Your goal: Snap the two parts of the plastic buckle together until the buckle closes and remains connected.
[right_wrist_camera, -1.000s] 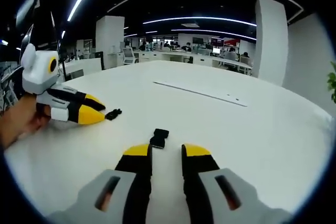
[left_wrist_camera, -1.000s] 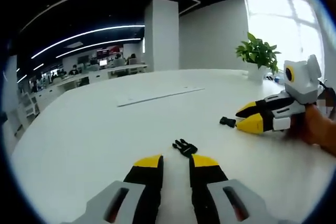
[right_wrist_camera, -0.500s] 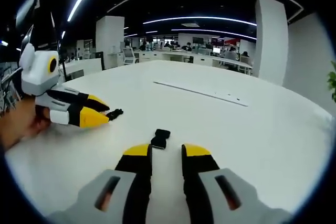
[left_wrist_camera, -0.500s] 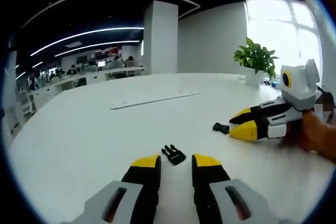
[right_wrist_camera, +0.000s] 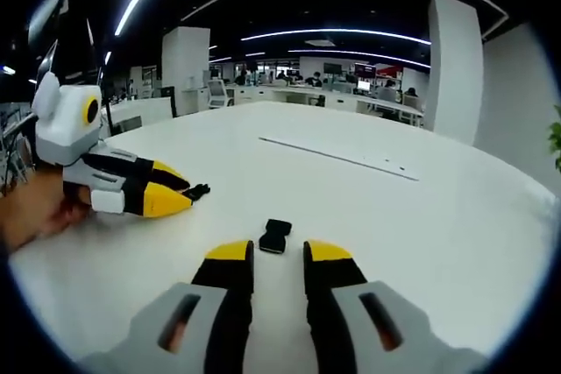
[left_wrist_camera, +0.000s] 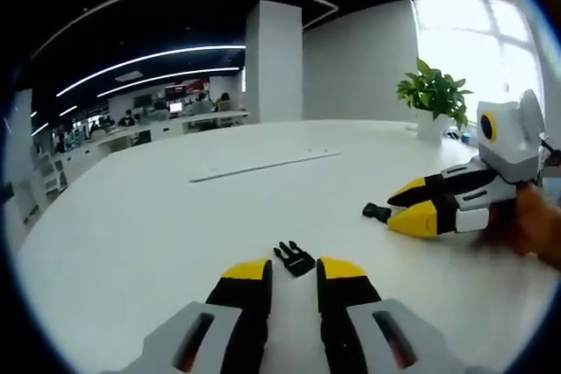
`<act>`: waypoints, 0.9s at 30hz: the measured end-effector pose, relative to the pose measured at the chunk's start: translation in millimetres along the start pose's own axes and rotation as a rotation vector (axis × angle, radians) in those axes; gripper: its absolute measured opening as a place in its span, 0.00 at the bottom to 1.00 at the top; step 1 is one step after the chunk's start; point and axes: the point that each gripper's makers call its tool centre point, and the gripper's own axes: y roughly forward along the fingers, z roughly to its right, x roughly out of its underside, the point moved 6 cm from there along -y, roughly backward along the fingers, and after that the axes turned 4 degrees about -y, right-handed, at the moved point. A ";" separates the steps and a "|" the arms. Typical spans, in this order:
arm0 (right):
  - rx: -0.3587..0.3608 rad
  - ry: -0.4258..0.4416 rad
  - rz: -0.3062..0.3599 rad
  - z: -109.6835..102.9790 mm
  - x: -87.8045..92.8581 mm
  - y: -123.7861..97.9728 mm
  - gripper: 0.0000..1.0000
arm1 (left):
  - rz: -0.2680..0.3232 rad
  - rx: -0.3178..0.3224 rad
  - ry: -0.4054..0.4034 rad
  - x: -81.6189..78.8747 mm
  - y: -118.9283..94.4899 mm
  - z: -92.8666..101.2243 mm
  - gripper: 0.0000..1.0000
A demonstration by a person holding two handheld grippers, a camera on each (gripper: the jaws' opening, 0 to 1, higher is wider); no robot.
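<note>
A black pronged buckle part (left_wrist_camera: 294, 257) lies flat on the white table (left_wrist_camera: 158, 234), just ahead of my left gripper (left_wrist_camera: 294, 273), which is open with nothing between its yellow-tipped jaws. The black socket part (right_wrist_camera: 275, 236) lies on the table right in front of my right gripper (right_wrist_camera: 278, 256), also open and holding nothing. In the left gripper view the right gripper (left_wrist_camera: 401, 206) comes in from the right, its tips next to the socket part (left_wrist_camera: 377, 211). In the right gripper view the left gripper (right_wrist_camera: 181, 190) comes in from the left beside the pronged part (right_wrist_camera: 196, 191).
A long white strip (left_wrist_camera: 263, 164) lies flat farther back on the table (right_wrist_camera: 421, 216). A potted plant (left_wrist_camera: 431, 94) stands at the far right edge near the window. A person's hand (right_wrist_camera: 35, 208) holds the left gripper. Office desks and a pillar stand beyond.
Both cameras have shifted a little. Each gripper has crept slightly closer to the buckle part in front of it. The two parts lie where they were.
</note>
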 end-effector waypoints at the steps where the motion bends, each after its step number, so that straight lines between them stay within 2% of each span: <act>1: 0.001 -0.002 -0.001 0.2 -0.1 0.3 0.22 | -0.003 -0.003 -0.003 0.2 -0.8 -0.5 0.19; 9: 0.023 -0.005 -0.011 4.0 1.8 -1.0 0.22 | -0.008 -0.024 -0.008 1.4 -5.1 -7.1 0.15; 11: 0.021 -0.004 -0.009 3.7 1.4 -0.7 0.22 | -0.007 -0.032 -0.003 1.6 -6.5 -8.6 0.12; 27: 0.014 -0.007 -0.011 -2.1 -2.6 5.7 0.20 | -0.004 -0.029 0.008 0.7 -5.6 -8.0 0.14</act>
